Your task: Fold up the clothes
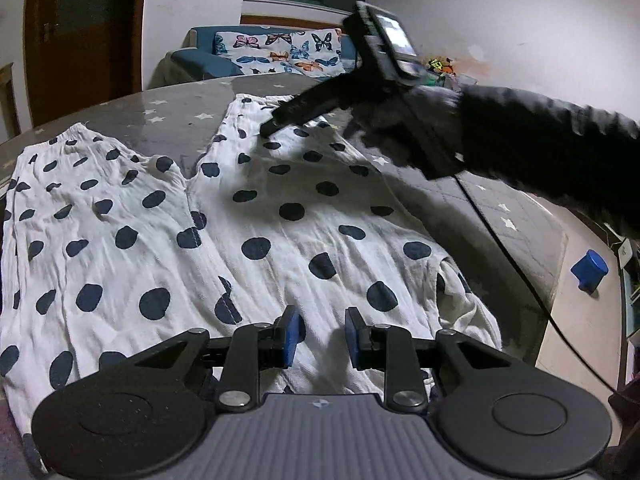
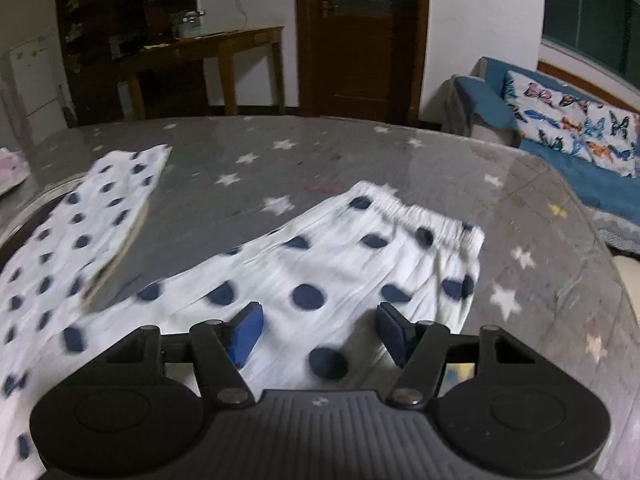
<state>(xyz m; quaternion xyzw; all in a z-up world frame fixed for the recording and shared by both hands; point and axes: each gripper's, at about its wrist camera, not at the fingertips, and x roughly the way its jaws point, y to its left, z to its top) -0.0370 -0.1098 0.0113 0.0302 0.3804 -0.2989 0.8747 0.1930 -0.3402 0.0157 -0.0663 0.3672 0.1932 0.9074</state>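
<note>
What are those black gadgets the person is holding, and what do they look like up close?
Each tool, left tool and right tool, has black linkage arms, two round black discs, a ribbed grey body with a small round emblem, and blue pads on its fingers. A thin black cable trails from the right one, held by a dark fuzzy sleeve.

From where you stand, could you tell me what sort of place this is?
Most likely a living or dining room in a home. A blue sofa with a butterfly-print throw stands under a window, a wooden door is behind, and polka-dot trousers lie on a star-patterned table.
</note>
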